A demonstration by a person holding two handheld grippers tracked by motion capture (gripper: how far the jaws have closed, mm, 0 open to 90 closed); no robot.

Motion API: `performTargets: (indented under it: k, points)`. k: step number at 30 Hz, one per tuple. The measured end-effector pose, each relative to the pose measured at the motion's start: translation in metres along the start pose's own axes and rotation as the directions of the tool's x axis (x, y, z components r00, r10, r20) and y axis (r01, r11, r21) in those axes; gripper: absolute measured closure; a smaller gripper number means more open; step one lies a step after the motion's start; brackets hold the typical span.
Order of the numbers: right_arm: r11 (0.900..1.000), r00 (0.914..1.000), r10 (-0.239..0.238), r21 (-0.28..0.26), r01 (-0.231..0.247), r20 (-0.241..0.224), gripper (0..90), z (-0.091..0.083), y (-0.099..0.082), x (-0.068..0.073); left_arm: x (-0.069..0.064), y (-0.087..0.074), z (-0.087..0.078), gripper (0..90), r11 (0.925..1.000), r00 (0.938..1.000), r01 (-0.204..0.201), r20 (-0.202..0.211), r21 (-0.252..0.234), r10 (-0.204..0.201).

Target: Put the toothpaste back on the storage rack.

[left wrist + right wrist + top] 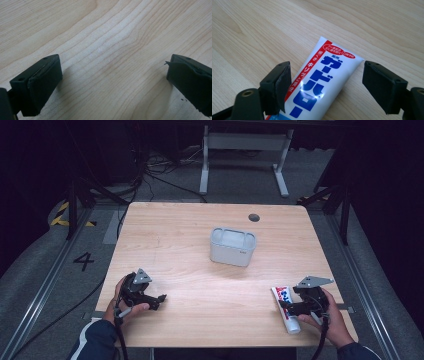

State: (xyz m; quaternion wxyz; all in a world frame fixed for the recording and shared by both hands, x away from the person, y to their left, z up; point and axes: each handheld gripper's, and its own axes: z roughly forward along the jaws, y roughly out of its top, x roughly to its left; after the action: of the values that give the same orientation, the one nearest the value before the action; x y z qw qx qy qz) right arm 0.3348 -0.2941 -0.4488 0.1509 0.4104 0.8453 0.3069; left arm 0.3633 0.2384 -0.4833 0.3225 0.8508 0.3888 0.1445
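- The tube [322, 82] lies flat near the surface's [175, 245] near right corner, its crimped end pointing toward the far edge.
- The right gripper [325, 85] is placed astride the tube with its jaws apart; the left pad seems to touch the tube's edge, the right pad is clear of it, so nothing is gripped yet.
- For a sound grasp, the jaws should be centred across the tube's width and closed squarely on the flat body.
- The left gripper [112, 80] is held open over bare wood near the near left corner.
- The bin [232, 246] stands mid-surface, well apart, a likely destination.
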Motion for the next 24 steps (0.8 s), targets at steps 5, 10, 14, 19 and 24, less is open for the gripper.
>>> performTargets:
  k: [5, 10, 14, 19, 24]
  points:
    - [0.9995, 1.0, -0.004, 0.032, 0.005, -0.005, 24.2, 0.008, 0.003, 0.001, 0.0, -0.005, -0.005, 0.9, 1.0, 1.0, -0.002, -0.002, -0.003, 0.002]
    - [0.996, 0.9995, -0.032, 0.083, 0.032, -0.001, 22.2, 0.017, 0.005, 0.004, -0.001, -0.008, -0.007, 1.1, 0.9999, 0.9999, 0.013, -0.003, 0.0, -0.013]
    - [0.9947, 0.9998, -0.015, 0.101, 0.016, -0.01, 22.1, 0.02, 0.003, 0.002, 0.0, -0.008, -0.007, 1.1, 1.0, 0.9999, 0.009, -0.005, -0.001, -0.009]
    - [0.9917, 0.9989, -0.045, 0.12, 0.046, -0.011, 24.3, 0.021, 0.005, 0.004, 0.0, -0.008, -0.007, 1.1, 1.0, 1.0, 0.008, -0.005, -0.001, -0.008]
    - [0.9878, 0.9973, -0.071, 0.138, 0.073, -0.017, 30.6, 0.025, 0.011, 0.007, 0.0, -0.008, -0.007, 1.1, 1.0, 1.0, 0.008, -0.003, -0.002, -0.008]
